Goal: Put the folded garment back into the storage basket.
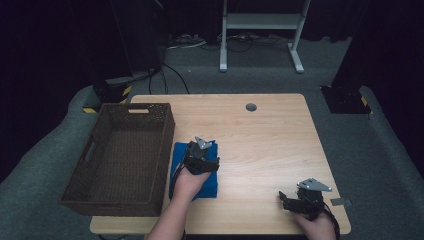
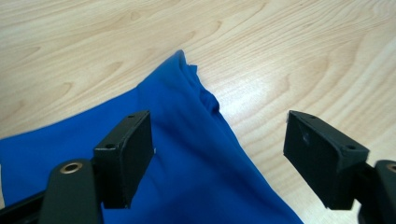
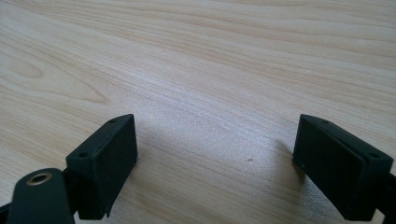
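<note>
Dark brown woven rectangular basket (image 1: 120, 157) sits at the left edge of the light wooden tabletop (image 1: 265, 145), handle cutouts in its walls, its right wall just beside the folded blue cloth (image 1: 210, 182). Cloth lies flat near the front-left of the tabletop, between basket and open wood. Small round grey grommet hole (image 1: 251, 107) near the far edge, well apart from everything. Grey tape scrap (image 1: 340, 202) near the right front corner, beside the right hand.

Wide bare wood runs from the cloth's right edge across to the right edge; basket wall blocks the left side.

Left gripper (image 1: 201, 159) hovers over the cloth's upper part, fingers (image 2: 126, 154) spread apart, gripping nothing; in the left gripper view one finger sits over blue fabric (image 2: 187, 154), the other over bare wood, cloth's edge and rumpled corner running between them. Right gripper (image 1: 292, 202) sits near the front right edge, fingers (image 3: 105, 163) spread apart over bare wood, well apart from the cloth.
</note>
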A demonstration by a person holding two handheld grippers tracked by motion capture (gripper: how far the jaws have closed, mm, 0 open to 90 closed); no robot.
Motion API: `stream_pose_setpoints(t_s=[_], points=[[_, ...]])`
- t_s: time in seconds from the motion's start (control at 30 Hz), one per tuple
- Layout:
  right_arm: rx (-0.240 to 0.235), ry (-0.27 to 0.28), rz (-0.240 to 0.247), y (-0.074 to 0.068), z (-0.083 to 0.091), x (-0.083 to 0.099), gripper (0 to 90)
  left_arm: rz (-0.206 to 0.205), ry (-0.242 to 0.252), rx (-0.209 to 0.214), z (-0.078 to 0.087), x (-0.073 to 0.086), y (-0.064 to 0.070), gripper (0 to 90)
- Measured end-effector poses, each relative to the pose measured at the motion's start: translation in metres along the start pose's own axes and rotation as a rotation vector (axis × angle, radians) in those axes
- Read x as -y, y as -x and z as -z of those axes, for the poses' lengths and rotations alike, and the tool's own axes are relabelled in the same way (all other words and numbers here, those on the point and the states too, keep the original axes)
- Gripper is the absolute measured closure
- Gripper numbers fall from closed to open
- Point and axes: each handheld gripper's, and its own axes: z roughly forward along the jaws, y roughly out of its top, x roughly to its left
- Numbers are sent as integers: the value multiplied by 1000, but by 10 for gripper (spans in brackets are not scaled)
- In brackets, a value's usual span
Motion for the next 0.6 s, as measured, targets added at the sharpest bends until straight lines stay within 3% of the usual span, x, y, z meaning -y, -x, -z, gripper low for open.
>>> stream_pose_setpoints(t_s=[0.07,0.33,0.6], points=[[-1,1,0,0,0,0,137,-13,-12,-12,-4,-4,1,283],[-2,1,1,0,0,0,137,-4,-78,-40,-24,-15,-1,348],[-3,0,2,0,0,0,137,-7,-133,-73,-39,-17,-3,402]])
